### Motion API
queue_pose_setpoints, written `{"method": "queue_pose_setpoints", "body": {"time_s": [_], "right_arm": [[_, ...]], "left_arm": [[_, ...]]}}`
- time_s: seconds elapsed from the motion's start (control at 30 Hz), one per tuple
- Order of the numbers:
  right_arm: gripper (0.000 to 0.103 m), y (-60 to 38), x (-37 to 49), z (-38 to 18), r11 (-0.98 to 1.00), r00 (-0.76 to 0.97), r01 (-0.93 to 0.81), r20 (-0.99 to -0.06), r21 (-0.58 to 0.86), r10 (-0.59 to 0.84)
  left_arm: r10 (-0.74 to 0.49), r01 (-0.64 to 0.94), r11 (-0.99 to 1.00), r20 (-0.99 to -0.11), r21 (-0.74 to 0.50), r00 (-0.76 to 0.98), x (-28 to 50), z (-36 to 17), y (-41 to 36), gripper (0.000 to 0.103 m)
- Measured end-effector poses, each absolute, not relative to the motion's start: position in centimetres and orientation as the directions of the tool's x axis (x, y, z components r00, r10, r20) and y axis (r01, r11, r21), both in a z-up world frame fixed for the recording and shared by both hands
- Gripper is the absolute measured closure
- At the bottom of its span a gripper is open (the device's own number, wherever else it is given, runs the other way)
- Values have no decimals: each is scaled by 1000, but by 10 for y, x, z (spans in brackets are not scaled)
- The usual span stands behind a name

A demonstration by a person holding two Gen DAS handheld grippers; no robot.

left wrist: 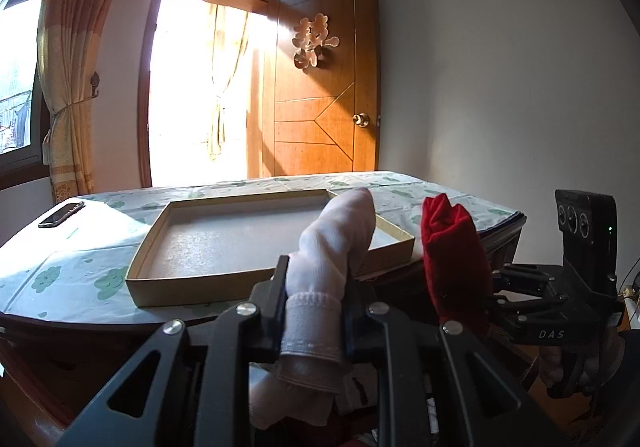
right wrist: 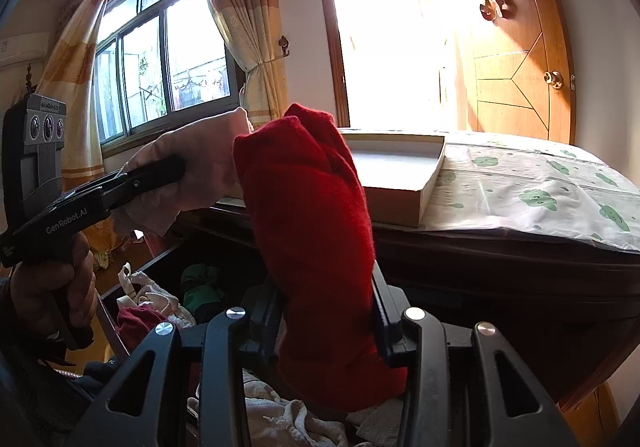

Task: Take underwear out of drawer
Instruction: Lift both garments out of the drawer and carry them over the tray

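Left gripper clamped on white underwear; right gripper clamped on red underwear. Both raised over open drawer, near table edge; shallow box beyond.

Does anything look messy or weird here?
Yes. The open drawer below the tabletop is a jumble of crumpled clothes, nothing folded. The shallow box on the table sits crooked, one corner poking past the table's edge. Nothing looks spilled or broken.

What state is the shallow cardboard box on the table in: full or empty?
Empty. The left wrist view shows the cardboard box with its pale floor bare from wall to wall.
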State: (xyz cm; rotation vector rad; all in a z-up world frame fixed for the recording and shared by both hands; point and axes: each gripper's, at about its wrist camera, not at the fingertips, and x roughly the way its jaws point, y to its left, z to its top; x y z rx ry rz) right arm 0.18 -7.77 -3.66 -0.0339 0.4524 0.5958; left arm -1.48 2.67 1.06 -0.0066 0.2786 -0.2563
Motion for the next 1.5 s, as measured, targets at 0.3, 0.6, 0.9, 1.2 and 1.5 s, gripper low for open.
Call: {"method": "queue_pose_setpoints", "body": {"time_s": [0.3,0.6,0.9,1.2,1.5], "right_arm": [[62,-79,17,-6,815,713,-560,-415,150,565],[62,-72,50,17,811,691,-555,-440,187,574],[62,-70,91,38,803,669,-547,-454,234,588],[62,-54,141,38,799,617,-523,-515,296,595],[62,-48,193,28,817,574,-454,-585,355,573]], "left_arm": [[-236,248,969,-264,12,935,5,32,18,84],[-208,230,972,-293,40,933,38,44,12,84],[-163,181,983,-333,23,929,86,59,24,84],[-126,143,990,-395,13,910,135,64,25,84],[-97,72,995,-486,-69,869,187,57,30,84]]}}
